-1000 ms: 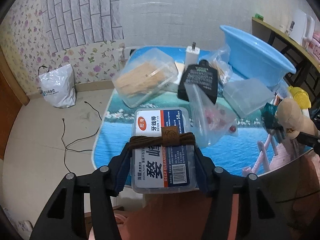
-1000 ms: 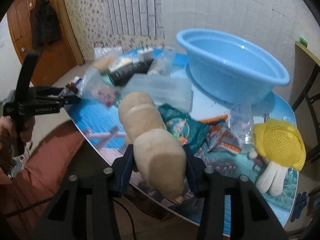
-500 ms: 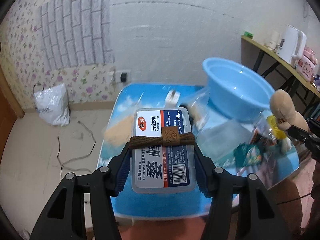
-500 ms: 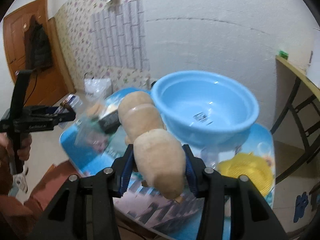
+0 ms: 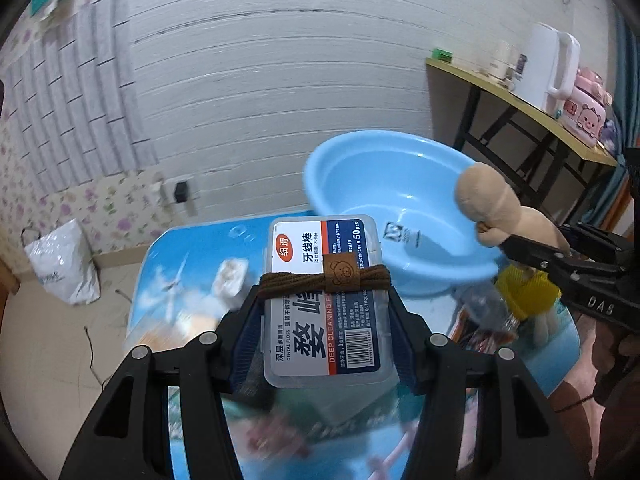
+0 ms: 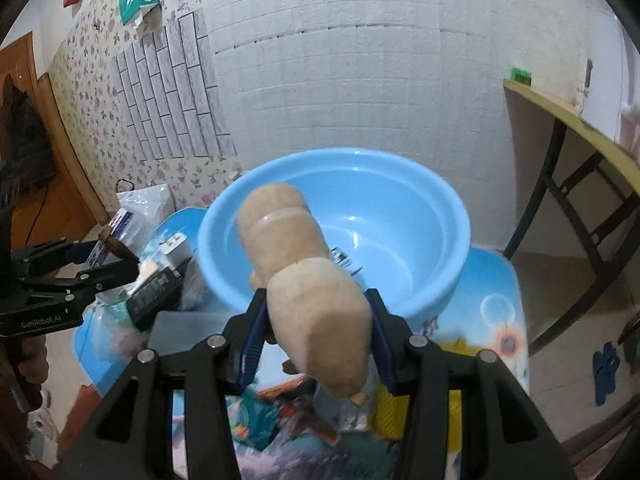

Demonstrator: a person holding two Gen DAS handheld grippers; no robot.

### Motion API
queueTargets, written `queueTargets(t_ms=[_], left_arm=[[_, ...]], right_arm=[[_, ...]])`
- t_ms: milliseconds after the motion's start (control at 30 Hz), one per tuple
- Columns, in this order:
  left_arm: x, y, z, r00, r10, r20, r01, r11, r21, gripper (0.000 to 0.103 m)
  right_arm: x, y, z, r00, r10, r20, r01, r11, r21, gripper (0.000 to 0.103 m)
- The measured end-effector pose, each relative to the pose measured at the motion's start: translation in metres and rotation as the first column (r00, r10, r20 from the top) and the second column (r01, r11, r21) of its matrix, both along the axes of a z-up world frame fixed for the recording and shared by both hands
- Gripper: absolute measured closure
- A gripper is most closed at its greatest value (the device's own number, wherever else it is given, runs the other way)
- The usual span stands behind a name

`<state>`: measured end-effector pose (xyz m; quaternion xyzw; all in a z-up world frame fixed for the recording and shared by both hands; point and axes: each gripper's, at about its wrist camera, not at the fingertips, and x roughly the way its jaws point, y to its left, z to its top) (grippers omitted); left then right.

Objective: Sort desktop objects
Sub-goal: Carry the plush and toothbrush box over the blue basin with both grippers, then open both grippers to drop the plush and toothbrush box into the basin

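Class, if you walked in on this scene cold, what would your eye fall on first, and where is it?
First the big blue basin at the back of the table, empty inside. Then what is held before it: the left gripper clamps a box of dental floss with a brown cord around it, and the right gripper clamps a tan plush toy.

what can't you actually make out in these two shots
- Items on the table below the left gripper: left wrist view, motion blur smears them.
- Underside of the dental floss box: left wrist view, faces away.
- Basin floor, near part: right wrist view, the tan plush toy covers it.
- Packets under the right gripper: right wrist view, blurred and hidden by the fingers.
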<state>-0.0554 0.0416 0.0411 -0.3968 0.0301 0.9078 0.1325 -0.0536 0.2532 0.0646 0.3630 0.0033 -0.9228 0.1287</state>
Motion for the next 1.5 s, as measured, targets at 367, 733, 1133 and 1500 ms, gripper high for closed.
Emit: queueTargets(t_ms=[367,733,1133,1500], left_arm=[[-0.044,0.059,-0.001,0.997,-0.072,0.006,0.072,0.997,-0.013,0.046],[-0.051,0.07,-0.014,0.999,-0.036,0.011,0.036,0.999,-0.033,0.023],[-0.034,0.052,-0.018,0.999,0.028,0.036,-0.026,0.998,-0.066,0.002],[-0.004,0.033,-0.017,0.998,0.043,0.047,-0.039,0.996,-0.08,0.002]], right_arm=[[-0.028,0.01,-0.006,0.999,-0.027,-0.025,0.026,0.998,-0.053,0.055],[-0.023,0.01,-0.011,0.997,-0.067,-0.032,0.066,0.997,-0.031,0.041],[-0.008,0.014,-0.008,0.997,-0.083,-0.004,0.083,0.995,-0.06,0.029],[0.022,0.007,-0.003,0.996,-0.087,-0.016,0.087,0.996,-0.025,0.017]])
